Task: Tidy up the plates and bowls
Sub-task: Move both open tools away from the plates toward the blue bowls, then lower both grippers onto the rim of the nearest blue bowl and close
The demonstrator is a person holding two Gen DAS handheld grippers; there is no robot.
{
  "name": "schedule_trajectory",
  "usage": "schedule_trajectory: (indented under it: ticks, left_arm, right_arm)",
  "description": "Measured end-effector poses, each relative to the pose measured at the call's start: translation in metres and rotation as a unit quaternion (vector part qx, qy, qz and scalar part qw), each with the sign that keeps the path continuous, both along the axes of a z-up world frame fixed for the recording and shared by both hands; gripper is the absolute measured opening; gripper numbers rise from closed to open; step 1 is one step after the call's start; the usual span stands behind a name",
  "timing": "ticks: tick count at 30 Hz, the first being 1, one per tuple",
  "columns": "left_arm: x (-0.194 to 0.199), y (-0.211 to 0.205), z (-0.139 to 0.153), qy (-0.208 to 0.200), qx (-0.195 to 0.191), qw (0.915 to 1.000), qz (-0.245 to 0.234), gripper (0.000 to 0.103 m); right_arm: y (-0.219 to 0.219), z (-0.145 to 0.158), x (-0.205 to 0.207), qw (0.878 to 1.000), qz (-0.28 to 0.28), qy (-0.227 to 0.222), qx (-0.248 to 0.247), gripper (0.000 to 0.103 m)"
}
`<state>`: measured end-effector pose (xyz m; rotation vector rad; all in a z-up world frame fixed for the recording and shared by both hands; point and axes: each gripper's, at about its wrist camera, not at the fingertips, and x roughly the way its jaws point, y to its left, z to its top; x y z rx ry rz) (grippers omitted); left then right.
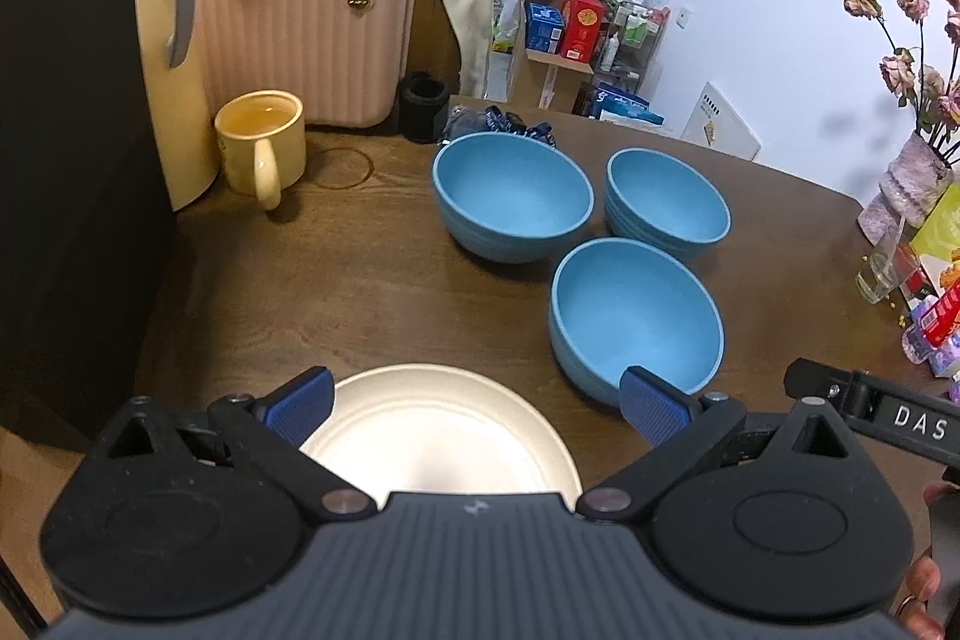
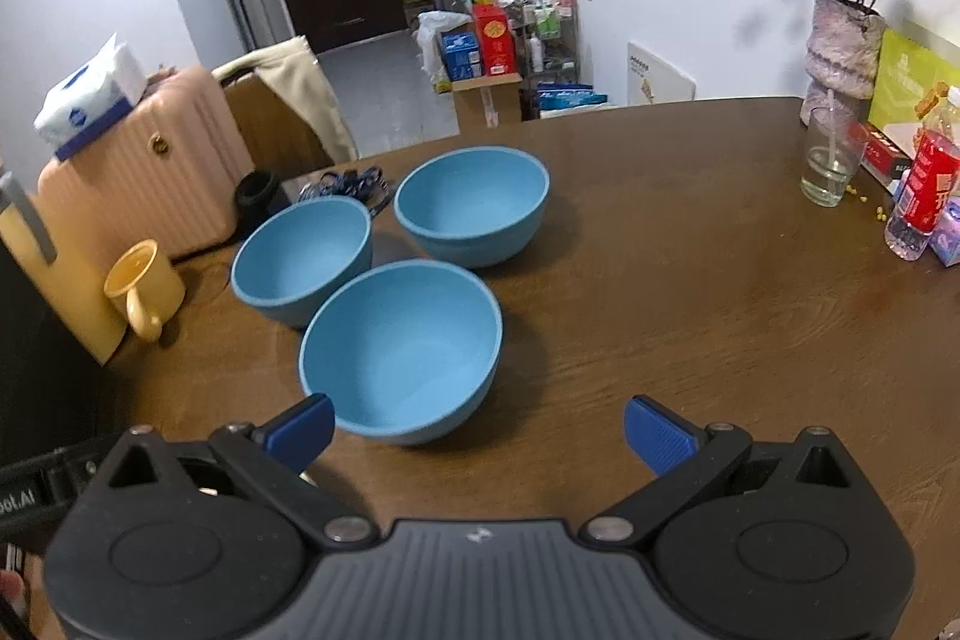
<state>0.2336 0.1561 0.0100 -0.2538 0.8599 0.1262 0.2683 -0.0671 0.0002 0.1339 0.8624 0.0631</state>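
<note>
Start of task by the look of it, nothing gripped, nothing stacked. Left gripper [image 1: 477,403] spread wide, empty, hovering over near edge of cream plate [image 1: 438,430]. Right gripper [image 2: 479,427] also spread wide, empty, just short of nearest blue bowl [image 2: 399,349], left pad [image 2: 303,427] close to that bowl's rim, contact not clear.

Landmark: cream plate, at near edge of wooden table [image 1: 360,280].
- Nearest blue bowl: just right of plate and slightly beyond, close but apart.
- Left rear bowl [image 1: 512,196]: well beyond plate, toward pink suitcase [image 1: 300,40].
- Right rear bowl [image 1: 667,199]: beyond plate and to the right, beside left rear bowl, narrow gap between.
- Yellow mug [image 1: 261,147]: beyond plate to the left, liquid inside.

Count: 3 blue bowls, all upright, separate; 1 plate visible; 1 mug; 2 grippers. More plates under the left gripper body: cannot tell.

Likely step in hand: approach for first pick, probably nearest bowl with right gripper. Next move calls for: one pad inside rim, one outside, pinch on the wall, lift clear, nest into a rear bowl. Alternative: plate first, needs low angle to get a pad under its edge. Risk: smooth curved wall, possible slip; mug liquid near the left path.
</note>
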Motion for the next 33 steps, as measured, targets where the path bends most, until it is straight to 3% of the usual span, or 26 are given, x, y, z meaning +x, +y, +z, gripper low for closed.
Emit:
schedule_trajectory:
  ticks: [16,22,33]
  left_arm:
    - [0.061,-0.004,0.001,0.026,-0.007,0.9996,-0.001,0.103]
    - [0.085,-0.004,-0.005,0.044,-0.022,0.9988,0.008,0.103]
    - [0.126,-0.019,-0.015,0.061,-0.017,0.9979,0.014,0.103]
  right_arm:
    - [-0.011,-0.013,0.051,0.997,-0.029,0.058,0.047,0.103]
    - [-0.009,-0.019,0.069,0.996,-0.031,0.073,0.039,0.103]
    - [-0.026,-0.030,0.107,0.994,-0.047,0.092,0.035,0.103]
